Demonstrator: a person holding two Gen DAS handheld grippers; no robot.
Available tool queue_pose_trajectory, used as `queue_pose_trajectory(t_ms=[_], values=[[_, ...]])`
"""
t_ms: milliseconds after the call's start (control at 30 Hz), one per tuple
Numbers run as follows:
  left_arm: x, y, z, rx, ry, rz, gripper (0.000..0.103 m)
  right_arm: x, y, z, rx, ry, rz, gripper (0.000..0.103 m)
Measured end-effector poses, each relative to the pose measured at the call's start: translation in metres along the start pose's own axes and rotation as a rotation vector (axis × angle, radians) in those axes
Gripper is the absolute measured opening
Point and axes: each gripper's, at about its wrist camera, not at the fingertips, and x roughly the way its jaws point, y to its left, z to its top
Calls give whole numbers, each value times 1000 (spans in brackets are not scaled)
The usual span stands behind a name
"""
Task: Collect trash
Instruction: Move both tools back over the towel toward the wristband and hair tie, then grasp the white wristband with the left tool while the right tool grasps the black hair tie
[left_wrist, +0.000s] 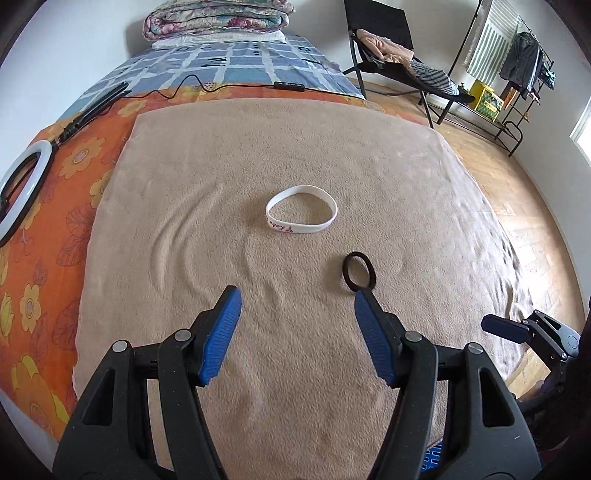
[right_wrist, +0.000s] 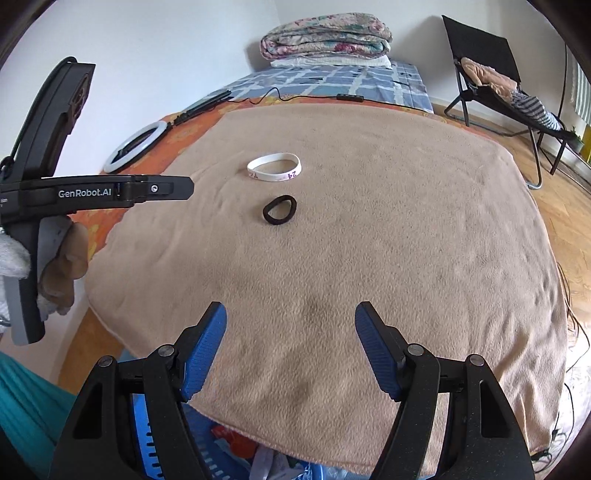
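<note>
On the bed, two bits of trash are left to collect and both my claws are empty.

A white silicone wristband with printed lettering and a black elastic hair tie lie near each other on the tan fleece blanket. My left claw hovers spread wide, holding nothing, its right fingertip just beside the hair tie; my right claw is equally agape, well short of both. Below the blanket's near edge I see a blue slotted plastic basket holding crumpled wrappers, so I judge collection is partly done.
</note>
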Motion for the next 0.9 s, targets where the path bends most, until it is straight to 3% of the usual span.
queue_pose_trajectory(t_ms=[333, 700, 900], values=[[51, 7, 31, 53, 26, 0, 66, 38, 15, 26, -111, 17, 36, 72], [95, -5, 40, 171, 54, 49, 66, 75, 11, 51, -104, 48, 62, 71], [106, -9, 48, 192, 27, 59, 66, 86, 12, 54, -117, 61, 56, 71]])
